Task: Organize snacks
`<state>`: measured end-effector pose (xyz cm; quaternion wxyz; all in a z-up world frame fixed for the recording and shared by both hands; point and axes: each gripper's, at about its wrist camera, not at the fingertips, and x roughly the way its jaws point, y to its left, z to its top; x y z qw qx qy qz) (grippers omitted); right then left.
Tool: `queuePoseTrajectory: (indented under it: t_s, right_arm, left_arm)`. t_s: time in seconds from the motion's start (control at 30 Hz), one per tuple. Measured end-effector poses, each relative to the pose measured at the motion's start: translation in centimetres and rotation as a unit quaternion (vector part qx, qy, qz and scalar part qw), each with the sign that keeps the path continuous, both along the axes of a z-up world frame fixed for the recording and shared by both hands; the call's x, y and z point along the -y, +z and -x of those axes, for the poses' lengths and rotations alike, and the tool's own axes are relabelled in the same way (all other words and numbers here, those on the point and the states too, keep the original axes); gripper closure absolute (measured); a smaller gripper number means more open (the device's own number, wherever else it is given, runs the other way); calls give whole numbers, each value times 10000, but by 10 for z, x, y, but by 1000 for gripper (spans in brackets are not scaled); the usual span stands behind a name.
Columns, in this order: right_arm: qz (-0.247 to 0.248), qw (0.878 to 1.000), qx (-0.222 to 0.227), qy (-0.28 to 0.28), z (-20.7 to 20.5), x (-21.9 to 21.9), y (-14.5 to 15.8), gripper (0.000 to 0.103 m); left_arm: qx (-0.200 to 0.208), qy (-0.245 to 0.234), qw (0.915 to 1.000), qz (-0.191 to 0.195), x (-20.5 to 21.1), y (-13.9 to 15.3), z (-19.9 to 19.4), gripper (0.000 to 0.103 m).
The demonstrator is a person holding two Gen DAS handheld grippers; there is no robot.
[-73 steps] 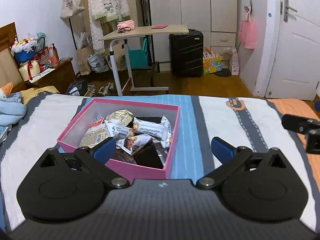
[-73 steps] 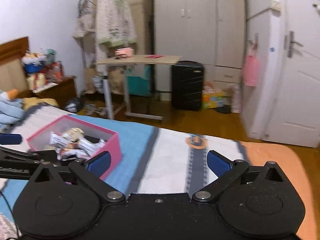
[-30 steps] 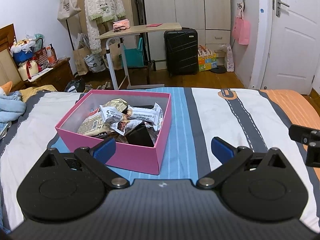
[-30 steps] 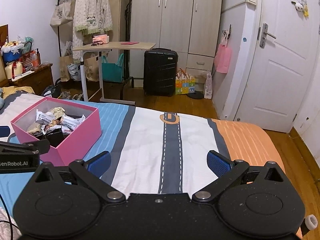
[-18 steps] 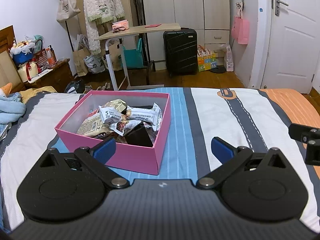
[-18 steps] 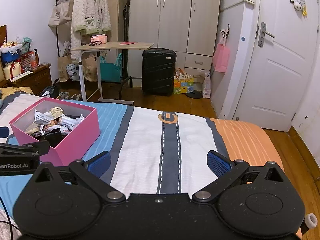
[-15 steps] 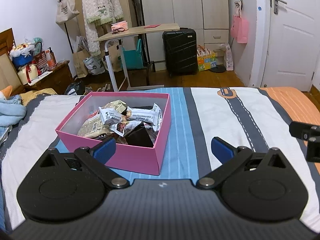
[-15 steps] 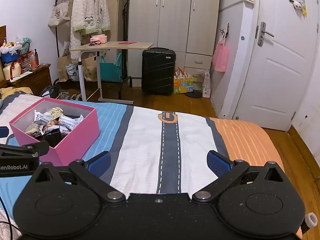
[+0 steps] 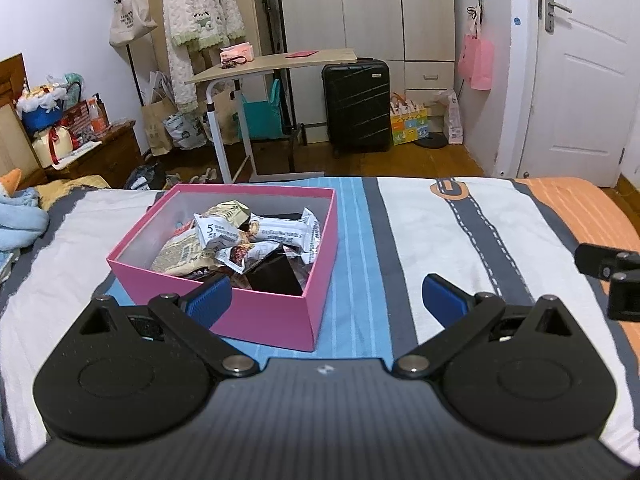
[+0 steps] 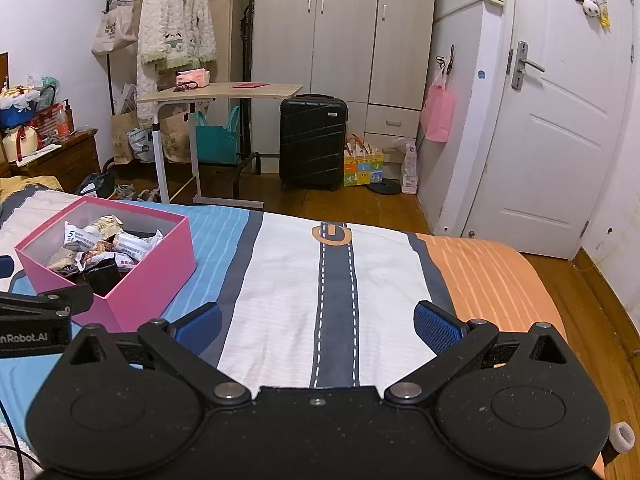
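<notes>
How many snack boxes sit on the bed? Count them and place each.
1. The pink box sits open on the bedspread's blue stripes, just ahead of the left gripper, full of snack packets. None other shows in either view.

The print on the snack packets (image 9: pixel 256 236) in the pink box (image 9: pixel 264 316) was too small to read beyond a "5". Lower packets lay buried under the upper ones, so their number could not be told. The left gripper (image 9: pixel 326 300) hid the box's near left corner behind one blue pad, and its body covered the bed (image 9: pixel 472 240) nearest the camera. Right of the box, the right gripper (image 9: pixel 612 276) was cut off by the frame edge. In the right wrist view, the left gripper's (image 10: pixel 36 320) lettering was clipped left of the box.
</notes>
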<state>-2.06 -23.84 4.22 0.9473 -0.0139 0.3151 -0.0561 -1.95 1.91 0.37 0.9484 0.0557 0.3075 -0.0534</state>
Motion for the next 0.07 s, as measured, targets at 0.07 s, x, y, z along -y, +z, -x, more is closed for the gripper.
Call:
queuePoseTrajectory:
  t_s: [0.07]
  right_arm:
    - [8,10000,-2,-1,0,0,0,0]
  left_arm:
    - [0,7,10000,43,-1,1,0,0]
